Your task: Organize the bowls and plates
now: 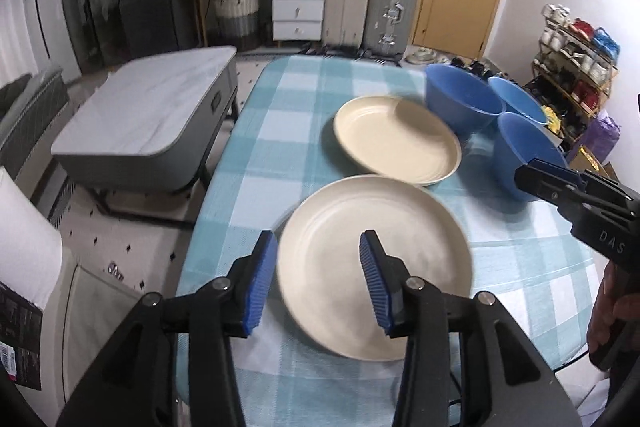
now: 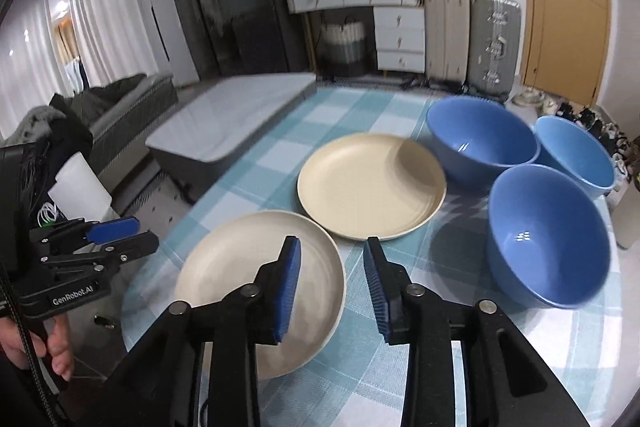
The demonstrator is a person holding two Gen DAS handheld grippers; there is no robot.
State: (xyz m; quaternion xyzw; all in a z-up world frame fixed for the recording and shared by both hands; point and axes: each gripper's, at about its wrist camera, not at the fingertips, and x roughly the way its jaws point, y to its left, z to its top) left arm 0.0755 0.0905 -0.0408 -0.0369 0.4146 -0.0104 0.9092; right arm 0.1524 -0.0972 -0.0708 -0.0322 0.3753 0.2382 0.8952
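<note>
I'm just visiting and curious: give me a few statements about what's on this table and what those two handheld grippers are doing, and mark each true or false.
1. Three blue bowls sit on the checked tablecloth. True: near bowl, far bowl, right bowl.
2. The two plates are stacked. False: the whitish plate and the cream plate lie side by side.
3. The left gripper grips the whitish plate. False: its jaws are open, holding nothing.
4. The right gripper holds nothing. True.
5. One bowl sits inside another. False: each stands alone, upright.
</note>
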